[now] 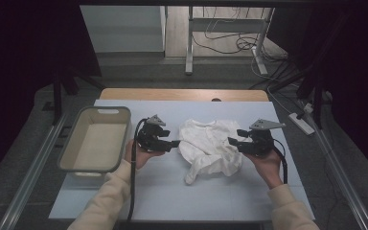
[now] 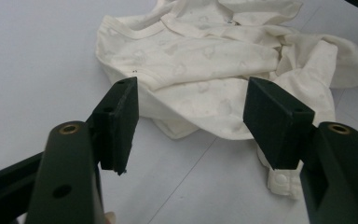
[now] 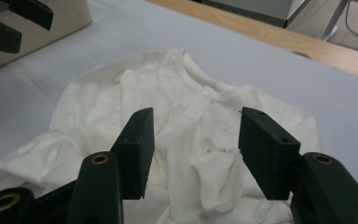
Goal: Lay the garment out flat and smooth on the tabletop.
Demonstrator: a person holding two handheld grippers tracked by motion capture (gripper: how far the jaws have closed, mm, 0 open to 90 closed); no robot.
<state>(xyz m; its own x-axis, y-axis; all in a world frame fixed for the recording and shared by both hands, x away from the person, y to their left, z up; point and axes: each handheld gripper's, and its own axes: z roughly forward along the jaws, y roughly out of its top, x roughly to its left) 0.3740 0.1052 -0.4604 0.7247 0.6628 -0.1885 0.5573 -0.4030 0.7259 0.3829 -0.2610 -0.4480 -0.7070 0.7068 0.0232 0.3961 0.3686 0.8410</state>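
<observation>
White baby garment (image 1: 211,147), crumpled and partly unfolded, lies near the middle of the desk (image 1: 172,191), which is covered with a pale blue-grey sheet. In the left gripper view its ribbed neckline and a strip with a snap fastener show, the strip lying at the cloth's near edge. A beige plastic tub (image 1: 96,139) stands at the left end of the desk, well apart from the garment, with the left hand between the two. Beyond the far edge of the desk a wooden strip shows, and on the floor farther off stand a metal frame and loose cables. Nothing lies between either gripper and the cloth.

Left gripper (image 1: 175,143) is held at the garment's left edge, pointing toward it. In its own view (image 2: 190,122) the jaws stand wide apart, with the cloth ahead of them and between their tips in the picture; the pads press on nothing.

Right gripper (image 1: 232,142) is held at the garment's right edge, pointing left over the cloth. In its own view (image 3: 193,149) the jaws are likewise well apart, hanging above a bunched fold of the fabric, and nothing is clamped. The left gripper's jaws also appear far off beside the tub in that view.
</observation>
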